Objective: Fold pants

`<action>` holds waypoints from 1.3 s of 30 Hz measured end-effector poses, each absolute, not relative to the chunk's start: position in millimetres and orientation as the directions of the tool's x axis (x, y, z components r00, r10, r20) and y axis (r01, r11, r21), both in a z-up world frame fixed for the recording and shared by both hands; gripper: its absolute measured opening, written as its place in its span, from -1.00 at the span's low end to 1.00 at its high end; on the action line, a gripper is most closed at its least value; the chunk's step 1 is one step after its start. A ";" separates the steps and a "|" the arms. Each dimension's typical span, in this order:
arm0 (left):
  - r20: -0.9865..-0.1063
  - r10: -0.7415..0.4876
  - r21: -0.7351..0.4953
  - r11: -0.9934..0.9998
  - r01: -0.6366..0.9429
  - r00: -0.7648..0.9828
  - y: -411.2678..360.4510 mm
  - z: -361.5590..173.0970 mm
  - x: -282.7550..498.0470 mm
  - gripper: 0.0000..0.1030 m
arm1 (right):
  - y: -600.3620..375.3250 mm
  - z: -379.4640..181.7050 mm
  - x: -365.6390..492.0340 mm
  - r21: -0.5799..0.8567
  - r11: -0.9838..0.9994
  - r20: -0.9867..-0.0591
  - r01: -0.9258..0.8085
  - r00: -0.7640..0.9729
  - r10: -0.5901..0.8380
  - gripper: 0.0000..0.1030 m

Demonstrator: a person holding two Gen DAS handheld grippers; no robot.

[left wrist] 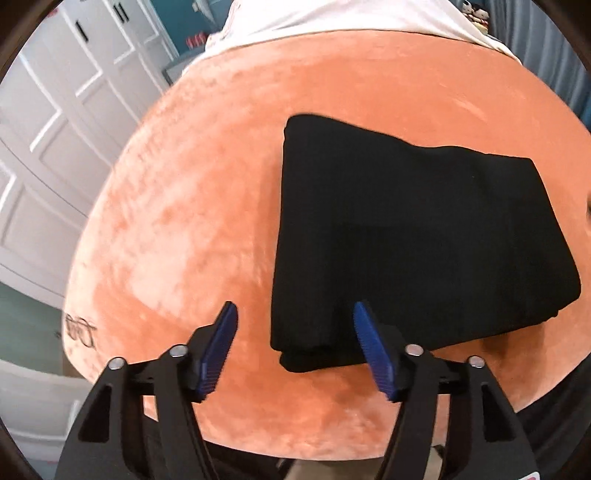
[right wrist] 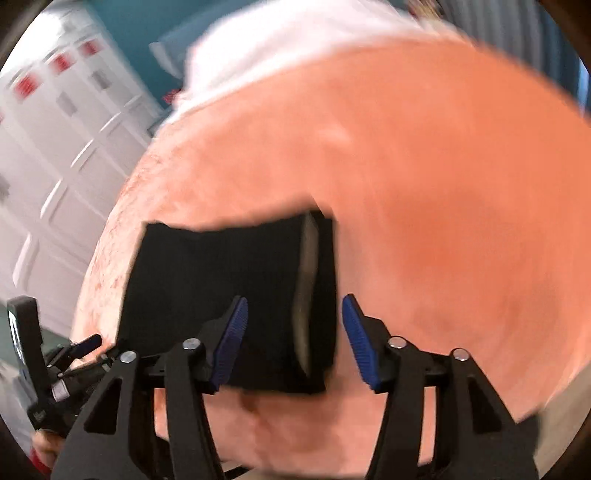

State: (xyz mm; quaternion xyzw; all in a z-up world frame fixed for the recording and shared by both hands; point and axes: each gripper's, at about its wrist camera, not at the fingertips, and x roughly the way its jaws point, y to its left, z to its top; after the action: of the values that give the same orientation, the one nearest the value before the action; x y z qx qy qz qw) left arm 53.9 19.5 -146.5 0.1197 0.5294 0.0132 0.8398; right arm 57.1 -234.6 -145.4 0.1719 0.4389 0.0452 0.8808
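Observation:
The black pants lie folded into a thick rectangle on an orange plush blanket. My left gripper hovers open over the bundle's near left corner, and its blue pads touch nothing. The right wrist view is blurred. There the pants show a pale strip along their right side. My right gripper is open above the bundle's near right part, its pads clear of the cloth. The left gripper's body shows at the lower left of that view.
The orange blanket spreads wide to the right of the pants and ends at a near edge close to me. White panelled cupboard doors stand on the left. White bedding lies at the far end. A small embroidered mark sits by the blanket's left edge.

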 end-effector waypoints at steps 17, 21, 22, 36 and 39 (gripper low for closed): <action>-0.903 0.139 0.183 0.980 0.072 0.406 35.1 -146.5 54.6 0.25 | -154.8 -164.0 149.1 0.354 0.933 -0.796 -0.061 0.504 0.334 -0.06; -0.897 0.162 0.210 0.975 0.073 0.412 36.9 -146.6 51.4 0.26 | -88.9 -177.1 191.2 0.361 0.921 -0.802 -0.149 0.454 0.388 -0.06; -0.896 0.172 0.219 0.973 0.071 0.410 38.5 -147.5 50.9 0.26 | -74.1 -186.7 203.0 0.360 0.919 -0.811 -0.161 0.433 0.393 -0.06; -0.893 0.188 0.216 0.976 0.023 0.408 61.9 -147.6 55.8 0.31 | -189.8 -223.6 188.1 0.383 0.922 -0.842 0.057 0.432 0.323 -0.94; -0.887 0.198 0.224 0.974 0.014 0.417 60.3 -141.0 58.1 0.32 | -256.8 -204.4 154.0 0.454 0.866 -0.810 0.208 0.502 0.304 -0.67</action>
State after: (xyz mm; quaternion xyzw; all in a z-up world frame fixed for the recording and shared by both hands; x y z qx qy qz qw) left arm 58.1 60.3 -141.0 0.0988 0.5373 0.0551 0.8358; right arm 154.0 -256.8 -204.4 0.2571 0.4984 0.0291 0.8275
